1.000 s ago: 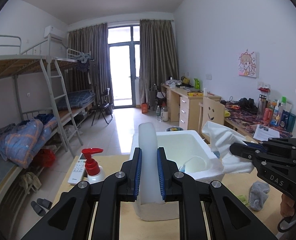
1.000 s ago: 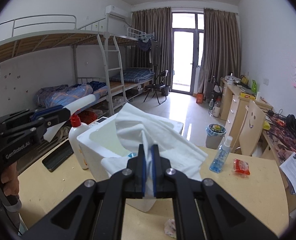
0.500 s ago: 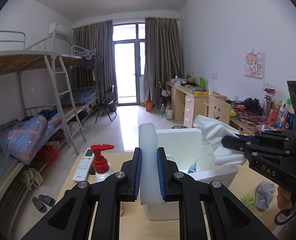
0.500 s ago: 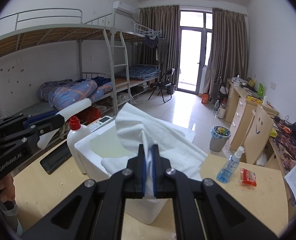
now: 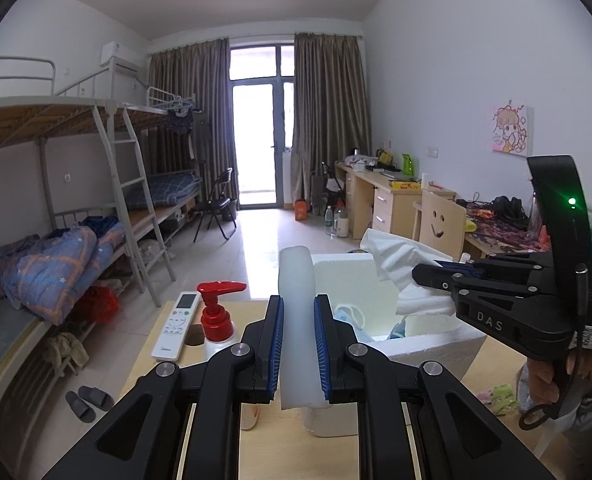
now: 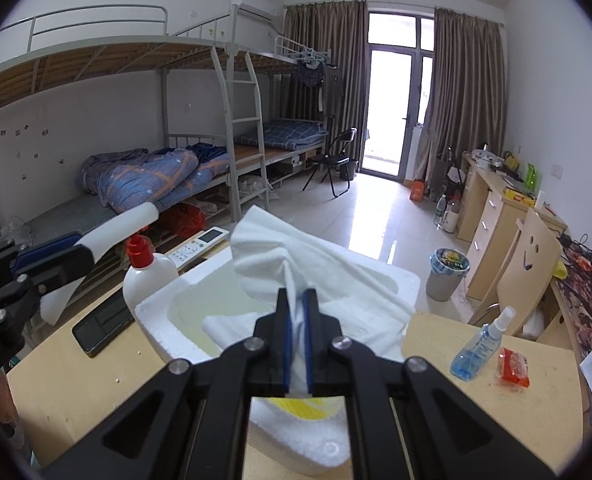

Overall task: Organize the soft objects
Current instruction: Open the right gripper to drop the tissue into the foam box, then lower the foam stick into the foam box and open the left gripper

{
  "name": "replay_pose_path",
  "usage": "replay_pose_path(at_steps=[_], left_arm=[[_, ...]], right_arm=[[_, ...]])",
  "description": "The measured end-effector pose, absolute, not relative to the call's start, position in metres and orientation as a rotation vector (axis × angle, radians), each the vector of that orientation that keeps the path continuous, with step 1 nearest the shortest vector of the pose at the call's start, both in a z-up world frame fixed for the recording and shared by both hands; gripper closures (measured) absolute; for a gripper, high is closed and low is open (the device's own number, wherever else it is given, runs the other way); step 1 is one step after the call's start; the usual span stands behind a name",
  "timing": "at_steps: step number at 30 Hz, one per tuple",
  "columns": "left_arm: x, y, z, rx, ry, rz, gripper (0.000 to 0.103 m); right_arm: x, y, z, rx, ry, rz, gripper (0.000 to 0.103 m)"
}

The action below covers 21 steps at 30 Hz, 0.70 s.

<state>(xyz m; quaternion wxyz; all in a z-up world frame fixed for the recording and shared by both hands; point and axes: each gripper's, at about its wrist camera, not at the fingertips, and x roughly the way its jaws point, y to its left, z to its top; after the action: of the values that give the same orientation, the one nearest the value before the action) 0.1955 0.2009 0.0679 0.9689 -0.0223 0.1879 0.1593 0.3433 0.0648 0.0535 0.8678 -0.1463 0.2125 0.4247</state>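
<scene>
The right gripper (image 6: 297, 300) is pinching a white towel (image 6: 320, 276) over the foam box (image 6: 155, 312); the left gripper (image 5: 298, 312) is clamping a white foam strip (image 5: 297, 320).

Matt black plastic left gripper (image 5: 298, 344) with ribbed blue pads, clamped on a smooth, translucent white soft strip (image 5: 296, 320). Same plastic on right gripper (image 6: 296, 340), pinching crumpled white cloth (image 6: 320, 276). Grainy white foam box (image 6: 400, 280). Pale matt wood table (image 6: 476, 420). Glossy plastic: white bottle (image 6: 147, 276), blue spray bottle (image 6: 480, 348), red wrapper (image 6: 514, 368). Shiny floor tiles (image 6: 376, 208).
</scene>
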Motion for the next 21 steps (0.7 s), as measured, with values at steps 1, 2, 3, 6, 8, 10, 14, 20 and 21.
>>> replay_pose_path(at_steps=[1, 2, 3, 6, 8, 10, 14, 20, 21], left_arm=[[0.195, 0.201, 0.068, -0.045, 0.379, 0.322, 0.086], [0.195, 0.201, 0.067, -0.045, 0.379, 0.323, 0.086], [0.195, 0.201, 0.067, -0.045, 0.379, 0.325, 0.086], [0.195, 0.2, 0.066, -0.048, 0.38, 0.329, 0.086], [0.195, 0.2, 0.064, -0.05, 0.381, 0.329, 0.086], [0.195, 0.201, 0.063, -0.054, 0.383, 0.329, 0.086], [0.195, 0.203, 0.062, -0.065, 0.388, 0.332, 0.086], [0.195, 0.202, 0.064, -0.065, 0.389, 0.325, 0.086], [0.196, 0.201, 0.064, -0.065, 0.39, 0.321, 0.086]], right_arm=[[0.345, 0.065, 0.053, -0.302, 0.45, 0.891, 0.095], [0.346, 0.066, 0.052, -0.3, 0.457, 0.894, 0.095], [0.347, 0.068, 0.051, -0.302, 0.463, 0.898, 0.095], [0.349, 0.069, 0.049, -0.305, 0.473, 0.895, 0.094], [0.353, 0.069, 0.048, -0.292, 0.492, 0.896, 0.085], [0.356, 0.067, 0.048, -0.289, 0.498, 0.895, 0.072], [0.354, 0.061, 0.049, -0.276, 0.487, 0.886, 0.034], [0.346, 0.052, 0.057, -0.266, 0.456, 0.89, 0.02], [0.343, 0.049, 0.059, -0.267, 0.448, 0.887, 0.019]])
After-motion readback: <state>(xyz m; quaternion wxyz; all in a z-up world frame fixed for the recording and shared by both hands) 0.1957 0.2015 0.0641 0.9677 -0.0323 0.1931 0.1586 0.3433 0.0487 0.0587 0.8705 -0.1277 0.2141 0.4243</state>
